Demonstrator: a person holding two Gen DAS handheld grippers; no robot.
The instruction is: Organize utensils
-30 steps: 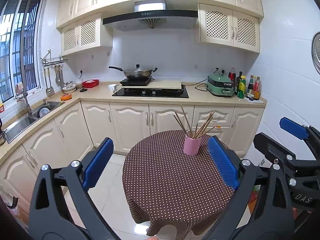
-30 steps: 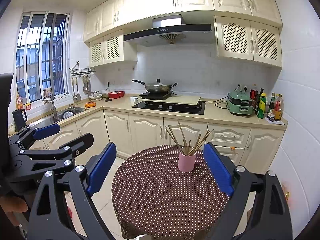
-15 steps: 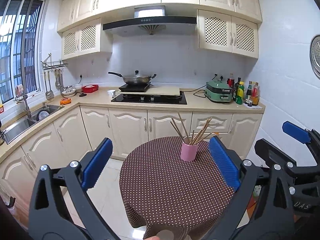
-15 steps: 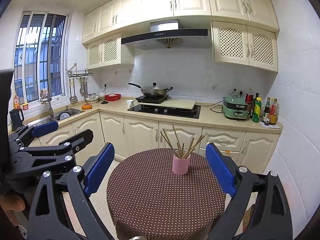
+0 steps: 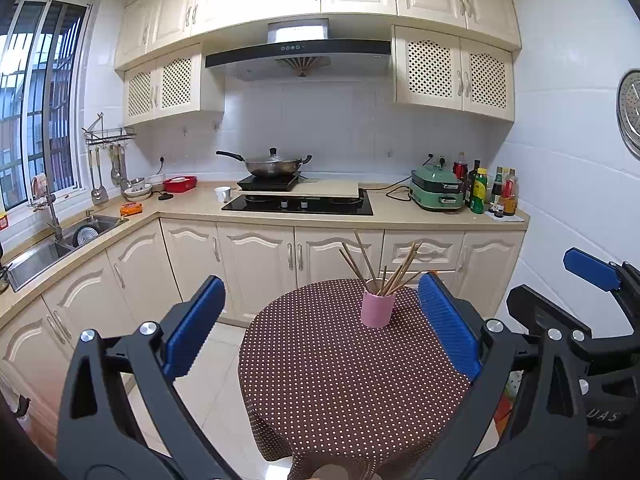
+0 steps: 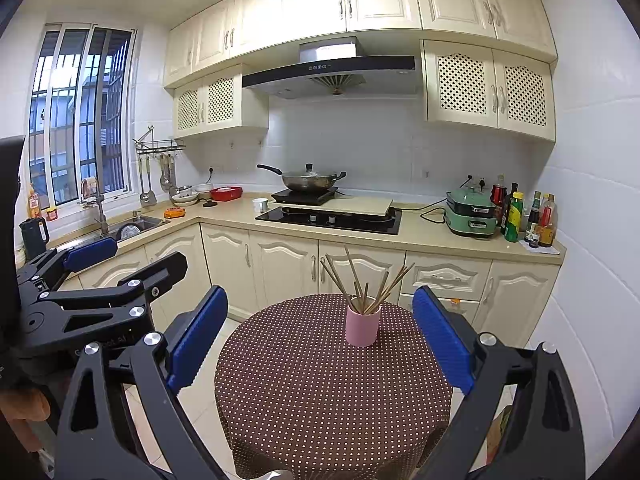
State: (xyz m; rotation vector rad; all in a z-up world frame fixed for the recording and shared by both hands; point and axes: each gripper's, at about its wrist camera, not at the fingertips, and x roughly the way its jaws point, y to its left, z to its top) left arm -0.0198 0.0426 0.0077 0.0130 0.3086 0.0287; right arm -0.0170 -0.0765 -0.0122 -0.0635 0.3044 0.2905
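On the dotted table (image 5: 344,392), toward its far side, a pink cup (image 5: 377,308) stands upright with chopsticks (image 5: 394,270) fanned out of it. Left gripper (image 5: 320,328) and right gripper (image 6: 318,338) both hang short of it, jaws wide apart, empty.

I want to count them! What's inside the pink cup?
Wooden chopsticks stand in the cup, fanning out over its rim. Their lower ends and the cup's bottom are hidden by its wall.

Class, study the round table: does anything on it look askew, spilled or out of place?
Only mildly: the chopsticks splay out at different angles from the pink cup instead of standing bundled. The cup is upright, and nothing is spilled on the dotted tablecloth.
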